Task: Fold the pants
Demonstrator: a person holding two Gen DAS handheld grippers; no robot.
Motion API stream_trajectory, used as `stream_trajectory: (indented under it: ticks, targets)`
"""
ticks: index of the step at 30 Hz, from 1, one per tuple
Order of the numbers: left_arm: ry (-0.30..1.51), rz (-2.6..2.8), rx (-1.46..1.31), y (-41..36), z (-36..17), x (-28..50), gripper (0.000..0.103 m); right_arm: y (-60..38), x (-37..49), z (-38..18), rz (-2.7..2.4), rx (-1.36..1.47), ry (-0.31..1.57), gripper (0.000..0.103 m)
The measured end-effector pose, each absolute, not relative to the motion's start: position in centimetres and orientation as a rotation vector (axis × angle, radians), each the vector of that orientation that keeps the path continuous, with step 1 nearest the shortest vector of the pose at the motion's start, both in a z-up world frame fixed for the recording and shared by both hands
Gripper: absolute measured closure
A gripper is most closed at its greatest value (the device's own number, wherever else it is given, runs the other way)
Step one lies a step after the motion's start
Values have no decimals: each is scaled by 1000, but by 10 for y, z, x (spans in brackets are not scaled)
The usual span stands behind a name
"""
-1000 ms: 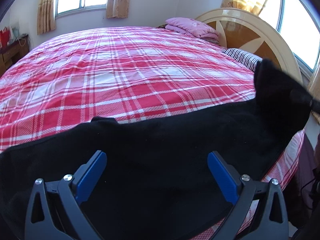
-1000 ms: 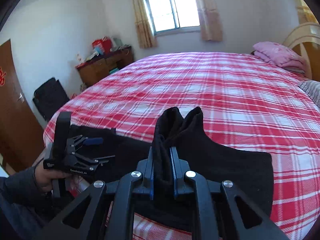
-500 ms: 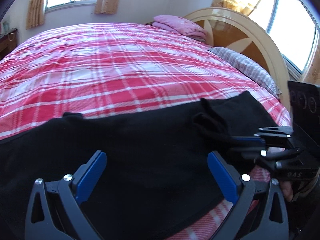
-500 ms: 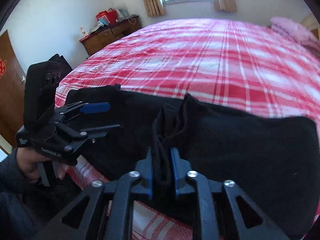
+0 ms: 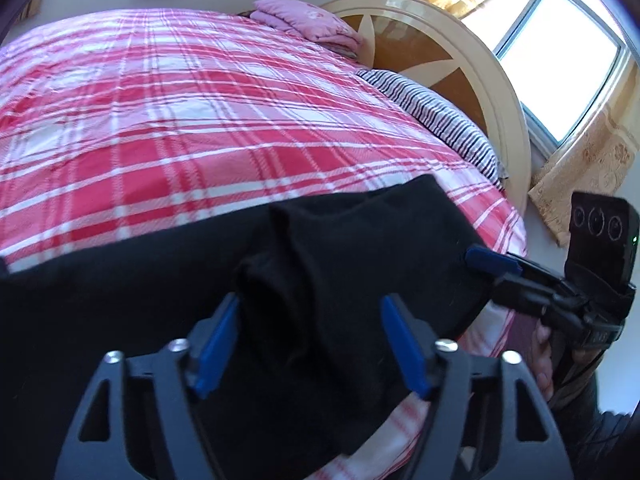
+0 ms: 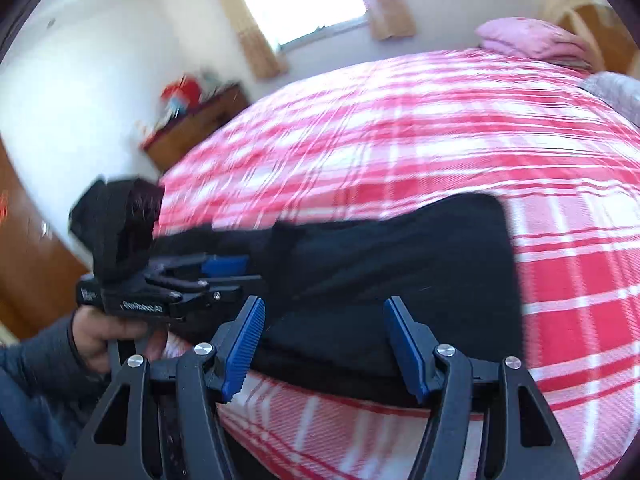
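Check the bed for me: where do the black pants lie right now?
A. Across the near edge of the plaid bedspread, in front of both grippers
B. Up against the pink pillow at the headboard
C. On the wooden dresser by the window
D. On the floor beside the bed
A: the black pants lie across the near edge of the plaid bedspread, ahead of the right gripper and the left gripper.

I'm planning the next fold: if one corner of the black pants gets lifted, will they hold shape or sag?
The black pants will probably sag: they already bunch into soft ridges between the left tongs. They look thick, so likely weighty. They may drag the plaid bedspread slightly.
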State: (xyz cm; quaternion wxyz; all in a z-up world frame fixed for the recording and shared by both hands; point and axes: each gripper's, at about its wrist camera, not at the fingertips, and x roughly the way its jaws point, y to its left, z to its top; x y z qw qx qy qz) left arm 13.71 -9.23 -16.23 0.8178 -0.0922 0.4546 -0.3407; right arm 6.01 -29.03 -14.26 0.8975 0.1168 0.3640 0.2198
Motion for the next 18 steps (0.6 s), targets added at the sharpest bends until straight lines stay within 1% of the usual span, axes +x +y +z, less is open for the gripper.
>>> stream_trajectory:
  ticks: [1,3,4,5,9,12,18]
  targets:
    - [974,-713,-193,-96,-163,140,60,-298,60,-141,444,273,733,39]
    - [980,-687,-200,-97,-167,143,73,-313,59,-138,419,330,695,39]
    - [972,-685,-211,-95,-167,143,85,-319,57,-138,401,350,680,39]
    - [959,-684,-208,-93,-167,142,89,-326,56,-139,382,370,668,39]
    - [913,-695,-222,-80,-157,138,92,-342,59,-141,341,433,652,39]
    - [873,-672,-219,-66,-147,138,92,-338,59,-139,351,421,649,39]
    - [907,-682,-195,-63,-160,140,92,-301,50,-125,368,171,647,39]
